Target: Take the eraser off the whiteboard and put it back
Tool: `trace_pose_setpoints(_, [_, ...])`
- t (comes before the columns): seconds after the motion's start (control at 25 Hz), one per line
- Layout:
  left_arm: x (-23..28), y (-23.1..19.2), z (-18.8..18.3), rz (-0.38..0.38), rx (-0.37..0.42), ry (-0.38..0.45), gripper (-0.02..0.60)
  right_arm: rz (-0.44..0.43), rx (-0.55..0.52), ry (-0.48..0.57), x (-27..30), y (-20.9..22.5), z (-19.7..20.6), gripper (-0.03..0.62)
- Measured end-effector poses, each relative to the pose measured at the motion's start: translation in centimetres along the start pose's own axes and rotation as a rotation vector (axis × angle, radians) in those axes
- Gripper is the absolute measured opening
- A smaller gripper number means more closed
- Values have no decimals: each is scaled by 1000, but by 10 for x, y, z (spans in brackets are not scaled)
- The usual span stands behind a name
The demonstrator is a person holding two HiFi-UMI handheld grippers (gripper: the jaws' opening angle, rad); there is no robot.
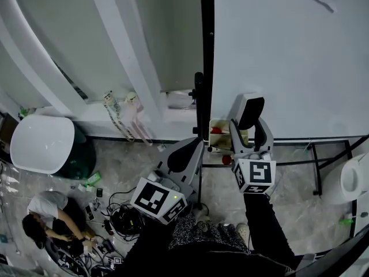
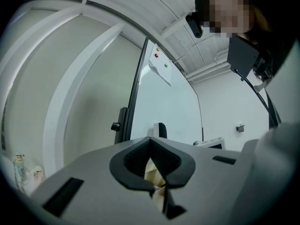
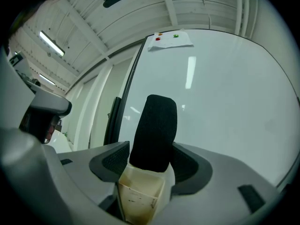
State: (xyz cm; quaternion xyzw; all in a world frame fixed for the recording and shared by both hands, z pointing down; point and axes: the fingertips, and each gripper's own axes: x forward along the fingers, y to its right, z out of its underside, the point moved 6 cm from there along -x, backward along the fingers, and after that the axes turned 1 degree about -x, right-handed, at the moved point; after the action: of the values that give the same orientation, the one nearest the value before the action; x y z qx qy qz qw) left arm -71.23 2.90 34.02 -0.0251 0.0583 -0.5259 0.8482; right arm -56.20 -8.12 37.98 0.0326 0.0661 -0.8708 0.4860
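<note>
My right gripper (image 1: 249, 136) is shut on the eraser (image 1: 248, 111), a white block with a black felt face. It holds the eraser just in front of the whiteboard (image 1: 288, 56). In the right gripper view the eraser (image 3: 153, 134) stands upright between the jaws of the right gripper (image 3: 152, 165), felt end up, with the whiteboard (image 3: 225, 102) behind it; I cannot tell whether it touches the board. My left gripper (image 1: 185, 154) hangs lower left of it, near the board's black frame edge. The left gripper (image 2: 153, 150) has its jaws closed with nothing held.
A small tray (image 1: 219, 133) with red-capped markers sits at the board's lower edge. A paper sheet (image 3: 168, 40) is pinned by magnets at the board's top. On the floor lie cables (image 1: 118, 218), beside a crouching person (image 1: 49, 218). A white round seat (image 1: 43, 143) stands at left.
</note>
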Motion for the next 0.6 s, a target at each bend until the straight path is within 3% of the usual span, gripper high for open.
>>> trace_pose_setpoints(0.36, [3, 1, 5, -9, -9, -6, 6, -10, -33, -152, 10, -4, 26, 282])
trace_pose_setpoints(0.6, [4, 2, 7, -10, -13, -4, 6, -39, 0, -187, 11, -7, 29, 284])
